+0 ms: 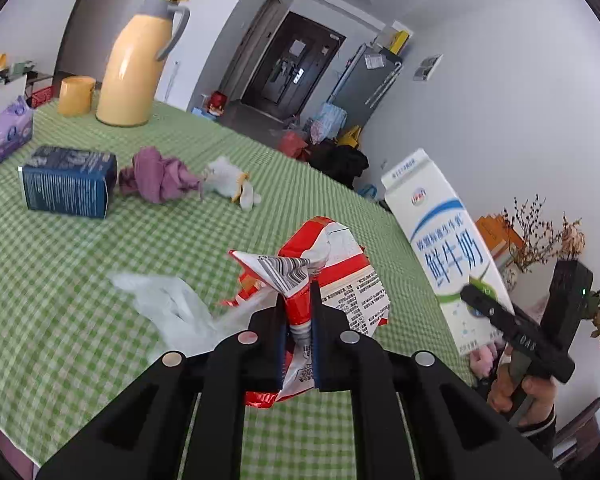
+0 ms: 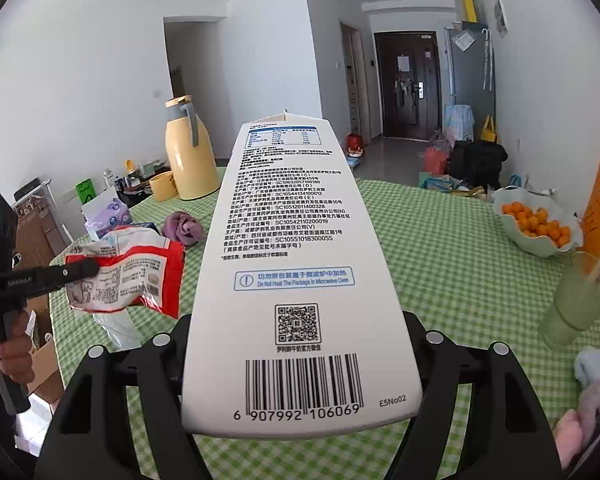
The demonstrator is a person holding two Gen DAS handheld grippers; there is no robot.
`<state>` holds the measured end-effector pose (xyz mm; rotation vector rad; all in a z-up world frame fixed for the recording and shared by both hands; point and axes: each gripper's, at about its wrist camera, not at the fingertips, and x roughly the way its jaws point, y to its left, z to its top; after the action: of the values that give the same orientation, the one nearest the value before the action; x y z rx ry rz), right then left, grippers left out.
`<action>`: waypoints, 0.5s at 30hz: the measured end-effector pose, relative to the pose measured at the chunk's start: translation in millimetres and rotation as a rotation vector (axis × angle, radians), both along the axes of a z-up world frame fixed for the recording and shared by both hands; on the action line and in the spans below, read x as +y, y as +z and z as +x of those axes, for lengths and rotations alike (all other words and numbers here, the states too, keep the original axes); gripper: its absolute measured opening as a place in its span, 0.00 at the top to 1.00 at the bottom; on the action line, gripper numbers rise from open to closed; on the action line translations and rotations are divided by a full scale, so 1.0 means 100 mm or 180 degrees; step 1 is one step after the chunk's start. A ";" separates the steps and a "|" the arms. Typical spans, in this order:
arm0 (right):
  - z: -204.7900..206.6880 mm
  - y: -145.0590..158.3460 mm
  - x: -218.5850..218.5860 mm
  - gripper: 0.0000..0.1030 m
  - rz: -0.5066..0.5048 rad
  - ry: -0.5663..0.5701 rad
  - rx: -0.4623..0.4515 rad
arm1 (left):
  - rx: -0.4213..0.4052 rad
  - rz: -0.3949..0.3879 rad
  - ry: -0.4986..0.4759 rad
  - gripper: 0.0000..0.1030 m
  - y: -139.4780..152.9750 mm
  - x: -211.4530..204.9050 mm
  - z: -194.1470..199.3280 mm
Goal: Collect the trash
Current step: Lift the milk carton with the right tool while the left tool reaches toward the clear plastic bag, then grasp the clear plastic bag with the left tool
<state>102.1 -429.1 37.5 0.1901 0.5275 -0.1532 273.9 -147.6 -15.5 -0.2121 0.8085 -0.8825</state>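
My left gripper (image 1: 298, 320) is shut on a crumpled red and white snack wrapper (image 1: 332, 276) and holds it above the green checked table (image 1: 60, 264). The wrapper also shows in the right wrist view (image 2: 124, 272). My right gripper (image 2: 300, 332) is shut on a tall white milk carton (image 2: 296, 260) and holds it in the air; the carton also shows in the left wrist view (image 1: 444, 248). A clear plastic bag (image 1: 172, 308) lies on the table under the wrapper. A dark blue box (image 1: 68, 184), a purple rag (image 1: 156, 176) and a white crumpled wad (image 1: 230, 184) lie farther back.
A yellow thermos jug (image 1: 136, 64), a yellow cup (image 1: 76, 96) and a purple tissue box (image 1: 4, 136) stand at the table's far side. A bowl of oranges (image 2: 536, 220), a green glass (image 2: 576, 296) and soft cloths (image 2: 596, 384) sit at the right. Bags lie on the floor near the door.
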 end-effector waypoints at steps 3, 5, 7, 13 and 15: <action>0.14 -0.08 0.20 0.32 -0.0028 0.0141 0.0112 | 0.0323 0.0202 0.0125 0.64 -0.38 0.13 0.11; 0.20 -0.13 0.31 0.32 -0.0042 0.0202 0.0176 | 0.0281 0.0312 0.0380 0.35 -0.48 0.28 0.09; 0.23 -0.18 0.37 0.32 -0.0054 0.0227 0.0229 | 0.0067 0.0312 0.0346 0.16 -0.51 0.45 -0.02; 0.27 -0.24 0.47 0.32 -0.0117 0.0249 0.0310 | -0.0312 0.0662 0.0340 0.07 -0.51 0.78 -0.16; 0.27 -0.24 0.49 0.32 -0.0132 0.0262 0.0306 | -0.0509 0.0591 0.0584 0.07 -0.46 0.89 -0.15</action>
<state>129.2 -380.2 13.1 0.1208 0.6262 -0.0934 258.4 -58.2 -61.6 -0.0504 0.7047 -0.6390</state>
